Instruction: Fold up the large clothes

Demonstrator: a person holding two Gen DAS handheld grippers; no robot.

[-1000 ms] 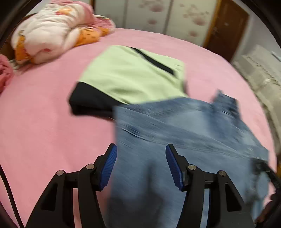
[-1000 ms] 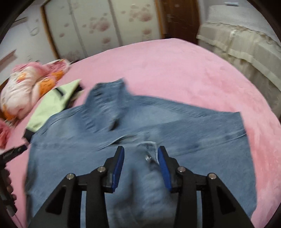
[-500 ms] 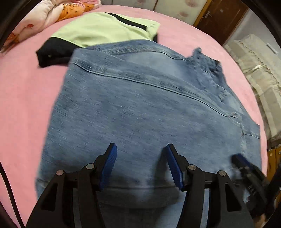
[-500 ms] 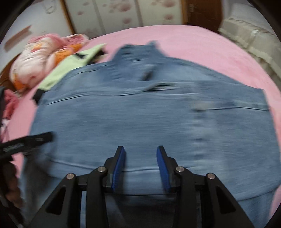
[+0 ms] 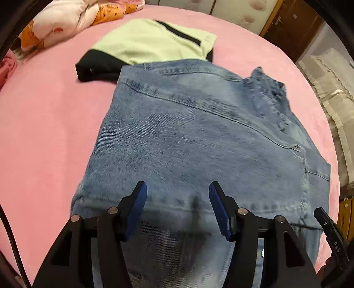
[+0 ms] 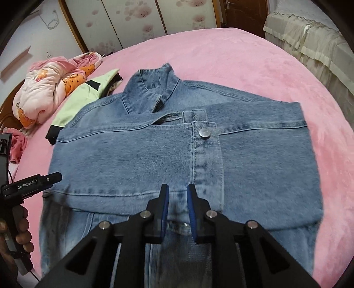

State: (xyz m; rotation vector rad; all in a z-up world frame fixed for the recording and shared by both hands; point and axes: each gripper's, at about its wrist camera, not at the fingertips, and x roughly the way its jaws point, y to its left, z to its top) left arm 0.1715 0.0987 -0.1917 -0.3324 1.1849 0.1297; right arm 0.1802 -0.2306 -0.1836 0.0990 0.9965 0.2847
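Pink bed (image 6: 243, 66); floral wardrobe doors (image 6: 137, 20), brown door (image 5: 294, 28), cream sofa (image 6: 314, 37)

Left tool (image 5: 177, 199) gapes; right tool (image 6: 178, 197) has just been closing.

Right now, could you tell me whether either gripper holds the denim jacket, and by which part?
Left gripper: open, holding nothing. Right gripper's fingers have just been closing over the denim jacket's button placket at the fold; whether they grip cannot be told.
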